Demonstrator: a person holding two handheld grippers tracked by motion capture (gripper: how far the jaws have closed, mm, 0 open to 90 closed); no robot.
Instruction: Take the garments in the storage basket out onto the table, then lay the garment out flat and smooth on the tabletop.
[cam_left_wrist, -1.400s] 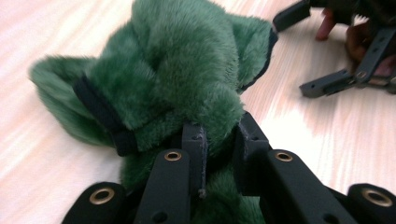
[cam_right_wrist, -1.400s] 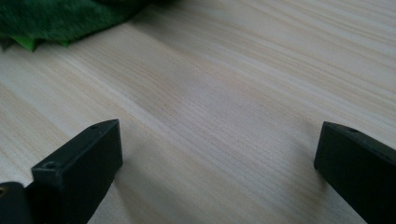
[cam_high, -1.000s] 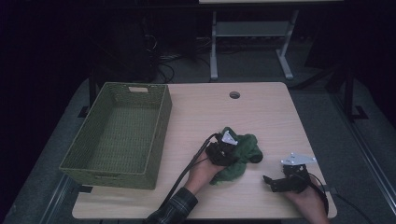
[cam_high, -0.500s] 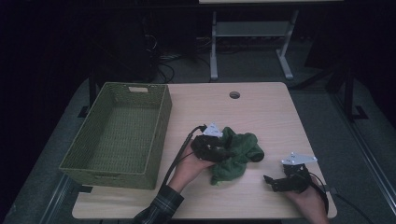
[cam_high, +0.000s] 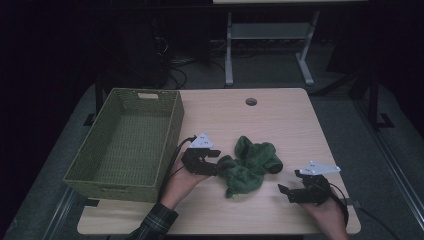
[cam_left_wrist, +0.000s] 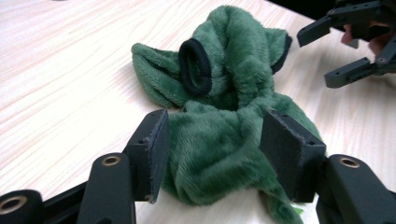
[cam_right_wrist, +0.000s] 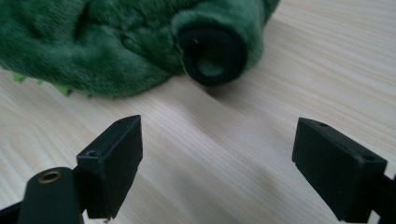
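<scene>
My left gripper (cam_high: 214, 161) has slid left, its jaws just opening around the green cloth (cam_high: 250, 166) on the table (cam_high: 280, 120) near the empty basket (cam_high: 127, 142), my right gripper (cam_high: 291, 186) narrowing, nothing held.

The high view is dim: the room beyond the bench (cam_high: 280, 120) sinks into near black, and only the pale wood catches soft overhead light. Shadows there are faint and diffuse. Both gripper views are much brighter and evenly lit, with no glare. In the left gripper view the near jaws look slightly soft. In the right gripper view the green plush cloth (cam_right_wrist: 116, 46) is blurred, with a soft shadow beneath it.
</scene>
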